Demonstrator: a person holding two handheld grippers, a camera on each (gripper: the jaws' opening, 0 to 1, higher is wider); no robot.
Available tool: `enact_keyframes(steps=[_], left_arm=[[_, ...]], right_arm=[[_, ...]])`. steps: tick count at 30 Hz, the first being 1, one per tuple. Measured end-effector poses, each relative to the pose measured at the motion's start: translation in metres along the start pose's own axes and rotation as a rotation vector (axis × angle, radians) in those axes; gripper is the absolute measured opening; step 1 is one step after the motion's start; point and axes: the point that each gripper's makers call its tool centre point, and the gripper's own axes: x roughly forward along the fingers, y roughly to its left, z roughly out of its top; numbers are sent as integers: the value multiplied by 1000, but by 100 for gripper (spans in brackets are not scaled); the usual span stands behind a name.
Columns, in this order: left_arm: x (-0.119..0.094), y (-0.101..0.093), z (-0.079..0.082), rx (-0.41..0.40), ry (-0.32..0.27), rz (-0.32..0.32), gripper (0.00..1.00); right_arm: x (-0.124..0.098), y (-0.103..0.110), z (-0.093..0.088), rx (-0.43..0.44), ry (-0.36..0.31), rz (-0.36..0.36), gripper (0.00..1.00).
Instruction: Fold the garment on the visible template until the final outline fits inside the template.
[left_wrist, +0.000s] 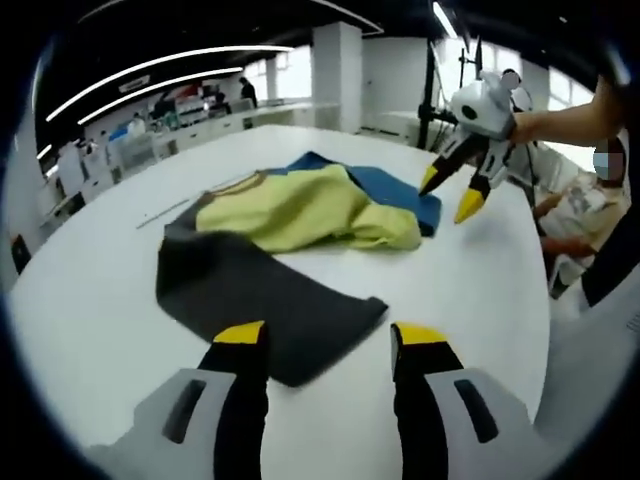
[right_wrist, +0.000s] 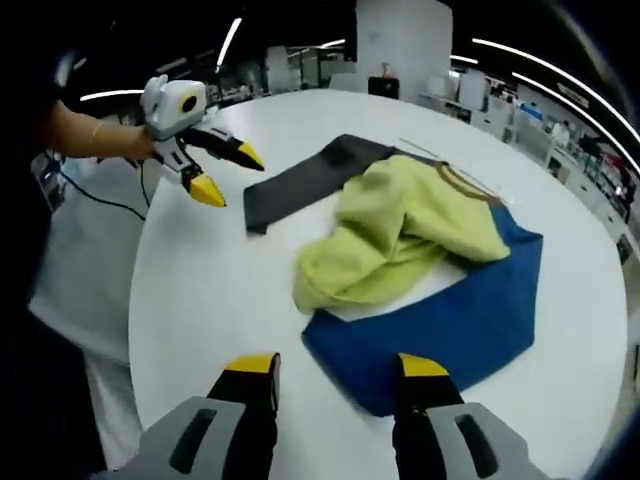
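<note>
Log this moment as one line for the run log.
garment: crumpled on white table, unfolded | left gripper: open, empty, near grey sleeve | right gripper: open, empty, near blue sleeve

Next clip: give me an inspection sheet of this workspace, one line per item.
Surface: white round table, bare around the cloth.
Job's things: garment in yellow, dark grey and blue, lying crumpled, yellow part bunched on top; template not made out.
Clutter: nothing seen.
Grippers: left tool open, above the grey edge; right tool open, at the blue edge; neither holds cloth.
Cables: dark cable beside the table.
Surroundings: open hall, ceiling light strips, benches, seated person.
</note>
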Motion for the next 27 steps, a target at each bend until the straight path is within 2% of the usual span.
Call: enact_keyframes(steps=[4, 9, 13, 17, 23, 25, 27], left_arm=[[3, 1, -6, -13, 8, 14, 38], [7, 4, -13, -43, 19, 23, 31], [10, 1, -18, -21, 46, 18, 28], [11, 3, -18, -1, 48, 30, 25], [12, 8, -19, 44, 64, 52, 19], [13, 9, -19, 55, 68, 66, 18], [13, 9, -20, 77, 74, 72, 17]], right_arm=[[3, -1, -2, -3, 1, -16, 32], [7, -3, -3, 36, -11, -22, 28], [8, -4, -4, 29, -9, -39, 24], [9, -7, -6, 24, -3, -55, 22], [12, -9, -8, -13, 15, -82, 18], [12, -10, -10, -85, 39, -98, 17], [13, -7, -9, -97, 35, -95, 15]])
